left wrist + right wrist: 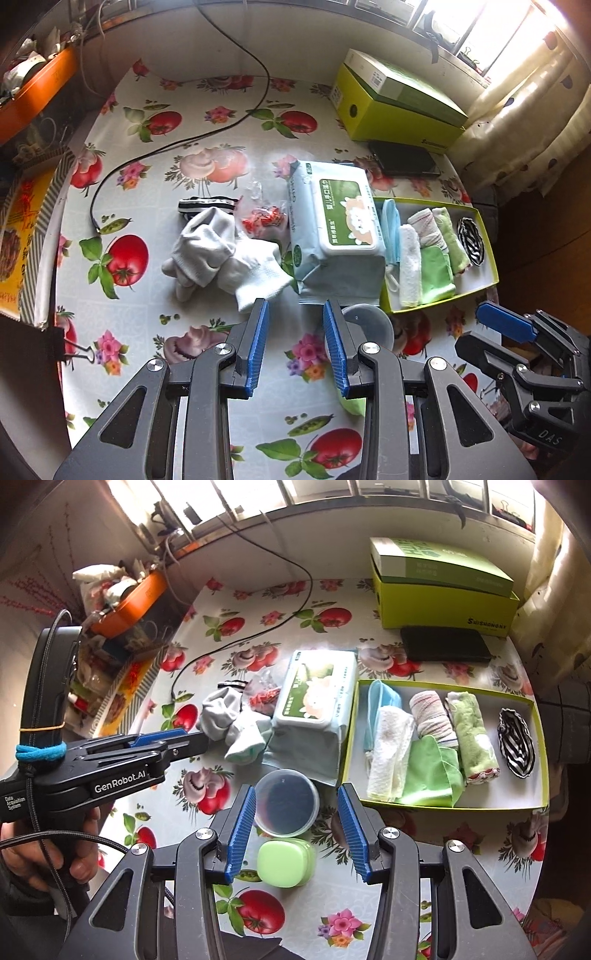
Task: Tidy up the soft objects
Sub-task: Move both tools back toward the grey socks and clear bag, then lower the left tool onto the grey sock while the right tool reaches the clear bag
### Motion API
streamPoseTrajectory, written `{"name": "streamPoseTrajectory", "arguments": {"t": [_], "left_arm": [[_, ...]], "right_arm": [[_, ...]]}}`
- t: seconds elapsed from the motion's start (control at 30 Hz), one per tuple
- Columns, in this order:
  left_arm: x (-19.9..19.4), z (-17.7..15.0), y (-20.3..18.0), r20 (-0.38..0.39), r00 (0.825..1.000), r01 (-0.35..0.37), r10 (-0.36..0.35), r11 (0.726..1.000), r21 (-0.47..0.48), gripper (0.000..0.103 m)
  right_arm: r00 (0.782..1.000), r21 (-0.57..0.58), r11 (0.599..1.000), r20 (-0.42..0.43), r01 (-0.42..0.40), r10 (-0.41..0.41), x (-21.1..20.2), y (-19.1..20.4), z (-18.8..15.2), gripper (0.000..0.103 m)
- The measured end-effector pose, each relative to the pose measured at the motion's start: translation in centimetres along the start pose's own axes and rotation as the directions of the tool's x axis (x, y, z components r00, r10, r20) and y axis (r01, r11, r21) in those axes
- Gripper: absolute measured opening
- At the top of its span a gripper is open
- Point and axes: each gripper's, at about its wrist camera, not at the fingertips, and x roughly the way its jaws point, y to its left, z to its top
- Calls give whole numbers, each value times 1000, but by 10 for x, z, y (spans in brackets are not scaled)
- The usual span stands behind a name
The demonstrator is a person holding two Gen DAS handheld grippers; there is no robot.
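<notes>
A pile of white and grey socks (221,254) (236,725) lies mid-table beside a wet-wipes pack (332,225) (314,709). A shallow green-rimmed box (484,236) (532,805) holds rolled towels (472,734), a green cloth (432,771), a blue mask (380,698) and a striped scrunchie (515,742). My left gripper (295,304) is open and empty just before the socks. My right gripper (295,792) is open and empty over a clear lid (286,803) and a green case (286,862).
A striped band (207,205) and a red-filled plastic bag (264,218) lie behind the socks. A black cable (177,144) crosses the floral tablecloth. Green boxes (399,99) and a black wallet (404,158) sit at the back right. An orange tray (129,605) stands left.
</notes>
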Motion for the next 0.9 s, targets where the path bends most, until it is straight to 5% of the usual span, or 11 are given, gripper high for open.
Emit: {"name": "streamPoseTrajectory", "arguments": {"t": [0.9], "left_arm": [[2,-18,36,-29,1000,-13,11,997,-80,32]], "right_arm": [[998,-115,993,-56,-38,32,17,35,1,48]]}}
